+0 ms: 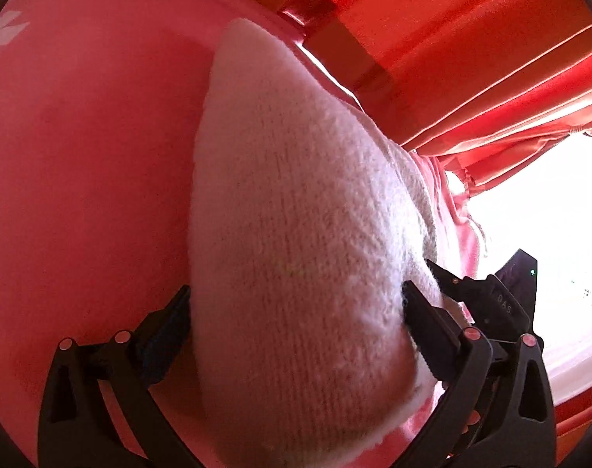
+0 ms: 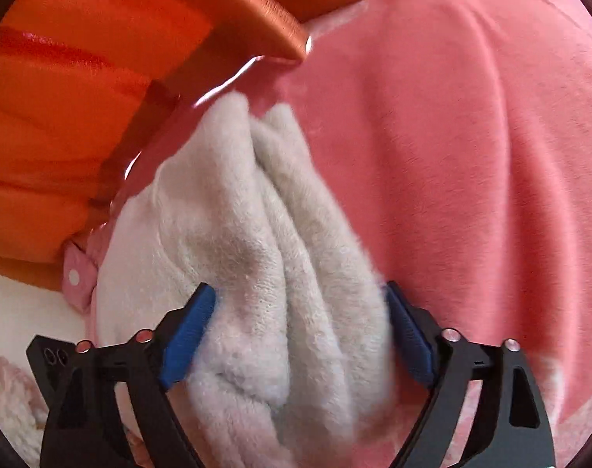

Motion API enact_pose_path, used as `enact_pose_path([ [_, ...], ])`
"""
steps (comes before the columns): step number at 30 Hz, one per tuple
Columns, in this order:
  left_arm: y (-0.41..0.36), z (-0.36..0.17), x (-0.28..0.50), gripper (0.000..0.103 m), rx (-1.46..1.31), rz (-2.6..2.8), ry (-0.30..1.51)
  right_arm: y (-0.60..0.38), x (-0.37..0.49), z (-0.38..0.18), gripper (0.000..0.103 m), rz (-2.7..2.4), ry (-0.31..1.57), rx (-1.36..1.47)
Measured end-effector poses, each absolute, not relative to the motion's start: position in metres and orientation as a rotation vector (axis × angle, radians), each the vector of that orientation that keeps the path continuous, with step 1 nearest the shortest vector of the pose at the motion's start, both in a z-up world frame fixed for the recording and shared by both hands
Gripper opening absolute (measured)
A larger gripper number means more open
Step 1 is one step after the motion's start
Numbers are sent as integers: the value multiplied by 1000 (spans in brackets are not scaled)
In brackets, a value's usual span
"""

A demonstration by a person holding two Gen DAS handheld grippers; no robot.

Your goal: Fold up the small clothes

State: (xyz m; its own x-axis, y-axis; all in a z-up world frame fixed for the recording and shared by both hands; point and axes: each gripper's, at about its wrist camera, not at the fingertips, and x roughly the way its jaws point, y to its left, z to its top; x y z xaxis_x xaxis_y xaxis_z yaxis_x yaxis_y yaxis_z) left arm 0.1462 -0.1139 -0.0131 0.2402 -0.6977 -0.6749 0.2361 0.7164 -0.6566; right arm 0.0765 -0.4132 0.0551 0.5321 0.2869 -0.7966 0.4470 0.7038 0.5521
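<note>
- Pink blanket [image 1: 81, 175] covers the surface, a bed by the look; orange curtain [image 1: 471, 39] behind, bright window at one side.
- White fleece garment [image 2: 264, 273] lies bunched near the blanket's edge.
- Left tool [image 1: 296, 312] and right tool [image 2: 299, 323] straddle it, both spread wide, nothing pinched.
- Risk: thick folds, so closing may catch only one layer, or snag the blanket too.

White fuzzy garment [image 2: 264, 273] — bunched, folded — on pink blanket [image 2: 471, 156].

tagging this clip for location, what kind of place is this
Probably a bedroom at home. A white fuzzy garment lies on a soft pink blanket, with orange-red curtains gathered beside a bright window.
</note>
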Motion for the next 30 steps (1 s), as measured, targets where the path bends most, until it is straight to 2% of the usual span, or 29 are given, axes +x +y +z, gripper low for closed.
enact_pose_path([
  [1,-115,-13,147,98,-472,-684,1164,-410,79,56,88,-96,1044,799],
  [2,-117,-13,148,97,-477,-700,1165,-408,82,56,80,-85,1046,787],
  [3,-119,-13,149,87,-491,-737,1169,-404,81,57,71,-63,1041,788],
  [4,-121,-12,150,84,-495,-752,1172,-402,83,59,54,-44,1033,789],
  [5,-121,-9,151,74,-486,-752,1167,-398,82,67,42,-40,1011,764],
  [6,-121,-3,151,62,-468,-767,1150,-394,82,74,39,-45,995,730],
  [8,-118,11,151,52,-447,-792,1117,-382,79,94,34,-58,936,684],
  [11,-103,58,155,48,-437,-833,987,-366,75,139,31,-33,781,656],
  [16,-53,138,157,49,-439,-895,740,-331,78,221,31,80,504,604],
  [19,-24,164,159,59,-392,-849,633,-310,103,234,35,139,462,595],
  [21,-7,151,172,86,-353,-748,662,-298,135,203,49,140,539,598],
  [22,-4,139,179,90,-323,-672,686,-295,149,178,51,109,599,605],
  [24,4,102,196,89,-259,-499,771,-293,166,139,51,-12,748,589],
  [25,9,88,202,88,-247,-449,820,-292,173,128,47,-66,815,572],
  [27,17,68,208,85,-244,-379,891,-295,176,130,46,-25,791,613],
  [30,22,70,208,87,-250,-346,875,-292,173,151,49,26,722,604],
])
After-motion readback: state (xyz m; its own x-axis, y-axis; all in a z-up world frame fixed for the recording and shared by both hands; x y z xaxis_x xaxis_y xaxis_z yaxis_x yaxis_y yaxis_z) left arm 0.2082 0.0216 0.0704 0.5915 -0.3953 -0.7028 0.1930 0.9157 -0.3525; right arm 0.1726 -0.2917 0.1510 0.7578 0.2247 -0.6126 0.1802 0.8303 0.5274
